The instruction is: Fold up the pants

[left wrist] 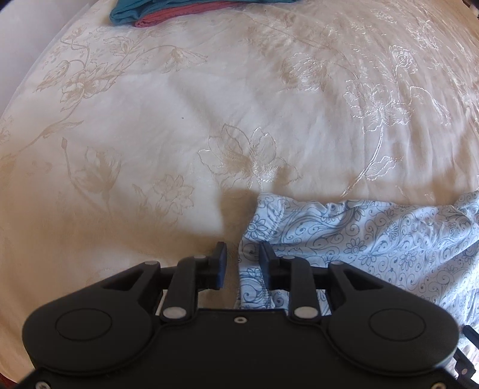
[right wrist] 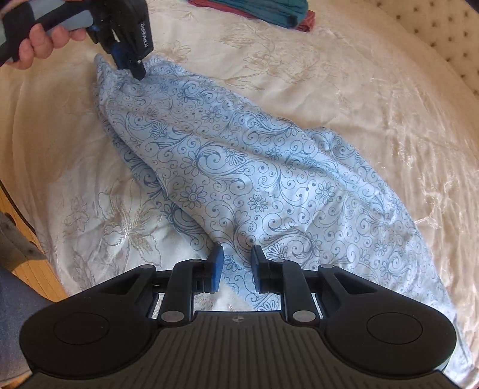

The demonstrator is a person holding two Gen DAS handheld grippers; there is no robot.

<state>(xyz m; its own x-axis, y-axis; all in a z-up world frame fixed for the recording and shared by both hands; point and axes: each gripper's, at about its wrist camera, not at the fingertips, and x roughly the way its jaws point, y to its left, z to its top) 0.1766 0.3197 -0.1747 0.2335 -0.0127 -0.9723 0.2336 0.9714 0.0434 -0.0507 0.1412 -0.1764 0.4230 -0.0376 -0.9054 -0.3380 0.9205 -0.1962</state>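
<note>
Light blue pants (right wrist: 239,167) with a dark blue swirl and flower print lie bunched on a cream bedspread (right wrist: 359,89). In the left wrist view their elastic waistband end (left wrist: 269,221) lies just ahead of my left gripper (left wrist: 242,260), which is open with the cloth edge between its fingers. The right wrist view shows the left gripper (right wrist: 131,64) at the far end of the pants. My right gripper (right wrist: 236,266) is open over the near end of the pants, with cloth between its fingers.
A stack of folded teal and red clothes (left wrist: 167,12) lies at the far edge of the bed, also in the right wrist view (right wrist: 269,12). A tufted headboard (right wrist: 434,27) is at the right. The wooden floor (right wrist: 30,263) shows at the left.
</note>
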